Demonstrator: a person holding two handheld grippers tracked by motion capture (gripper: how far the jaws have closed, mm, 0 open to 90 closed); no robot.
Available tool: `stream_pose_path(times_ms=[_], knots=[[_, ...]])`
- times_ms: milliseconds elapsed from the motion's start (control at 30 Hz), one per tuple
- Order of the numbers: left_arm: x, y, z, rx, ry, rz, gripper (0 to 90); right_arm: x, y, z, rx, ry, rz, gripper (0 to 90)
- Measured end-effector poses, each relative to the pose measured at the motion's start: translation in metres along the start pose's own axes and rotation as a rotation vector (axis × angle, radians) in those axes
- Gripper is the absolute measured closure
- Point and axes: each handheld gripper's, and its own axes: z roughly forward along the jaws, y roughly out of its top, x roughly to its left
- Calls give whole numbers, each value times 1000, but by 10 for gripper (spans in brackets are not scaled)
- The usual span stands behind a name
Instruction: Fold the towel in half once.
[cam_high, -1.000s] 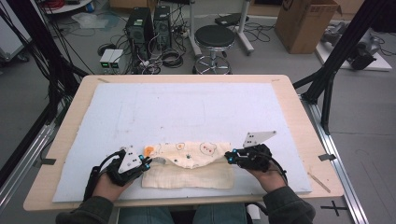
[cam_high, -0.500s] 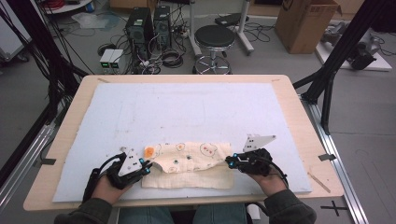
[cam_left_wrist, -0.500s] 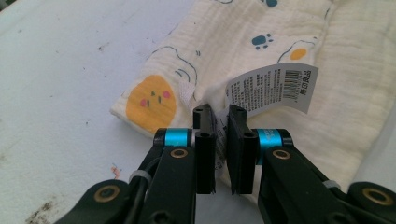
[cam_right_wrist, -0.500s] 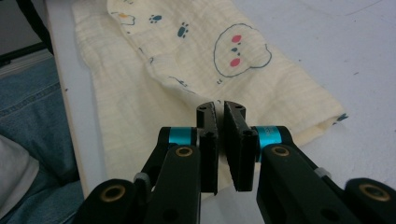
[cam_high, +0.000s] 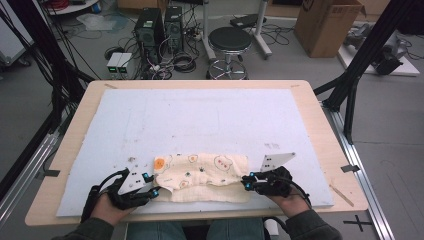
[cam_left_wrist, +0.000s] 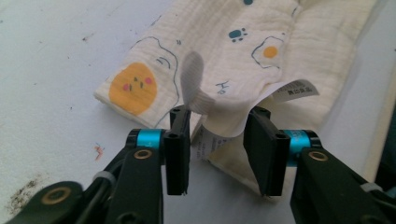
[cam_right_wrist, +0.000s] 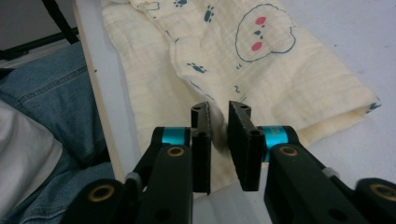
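Observation:
A cream muslin cloth printed with small animals and eggs lies folded on the white mat, close to the table's front edge. My left gripper is at its left end. In the left gripper view the jaws stand apart and have just been opening. The cloth's loose edge, its white labels and a fabric loop lie between them, unpinched. My right gripper is at the cloth's right end. Its jaws have just been opening to a narrow gap over the cloth's near edge.
The white mat covers most of the wooden table. A thin wooden stick lies at the front right corner. The person's jeans are just below the front edge. A stool, computers and a cardboard box stand on the floor beyond.
The cloth, earlier bunched and held taut between the two grippers, now lies flatter on the mat. The left jaws have opened wide and let it go.

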Motion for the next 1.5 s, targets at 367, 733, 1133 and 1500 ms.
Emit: stream_pose_path(times_ms=[367, 733, 1133, 1500], knots=[[2, 2, -18, -46, -21, -27, 517, 0, 5, -4, -20, 12, 1, 696], [8, 2, 22, 32, -87, -45, 608, -9, 1, 24, 68, 30, -8, 677], [5, -2, 24, 20, -129, -9, 827, -9, 0, 29, 91, 35, -35, 839], [5, -1, 17, 0, -108, -12, 878, -9, 4, 23, 74, 49, -36, 881]])
